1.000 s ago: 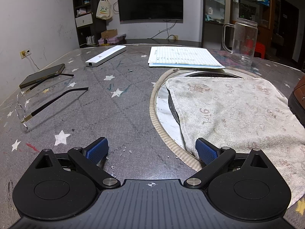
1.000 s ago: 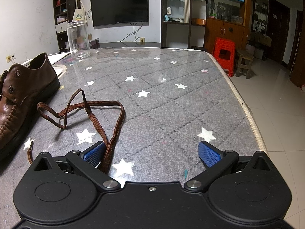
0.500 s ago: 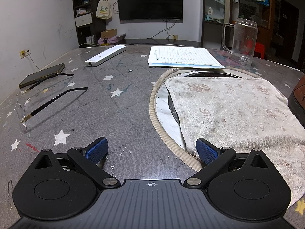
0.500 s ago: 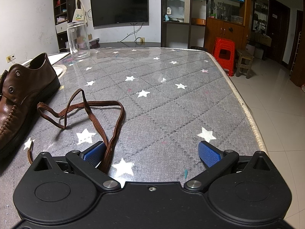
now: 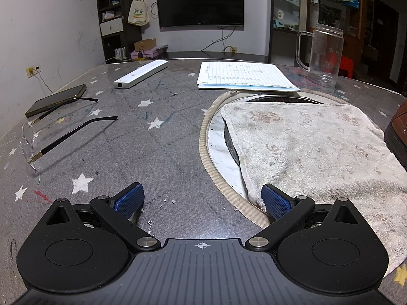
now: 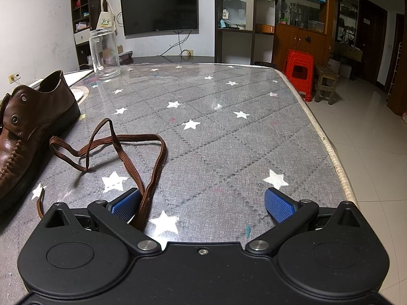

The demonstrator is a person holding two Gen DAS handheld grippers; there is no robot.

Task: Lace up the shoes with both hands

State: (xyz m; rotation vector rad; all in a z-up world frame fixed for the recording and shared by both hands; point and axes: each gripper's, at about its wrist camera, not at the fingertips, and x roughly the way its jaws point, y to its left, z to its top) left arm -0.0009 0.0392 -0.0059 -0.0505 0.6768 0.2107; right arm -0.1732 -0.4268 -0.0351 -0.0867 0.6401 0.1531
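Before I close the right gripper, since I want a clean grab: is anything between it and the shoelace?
Nothing visible. The brown shoelace already runs between the open right gripper fingers, beside its left pad.

On the desk (image 6: 229,132) the shoe (image 6: 28,127) sat at the left edge, its lace (image 6: 122,150) trailing rightward; a jar (image 6: 104,53) stood behind — toward the far-left corner. A towel (image 5: 318,152) lay left of the shoe.

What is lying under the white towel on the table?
Under the towel sits a round inset in the table: a woven beige rim, a white ring and a dark centre show at its left. The towel hides the rest.
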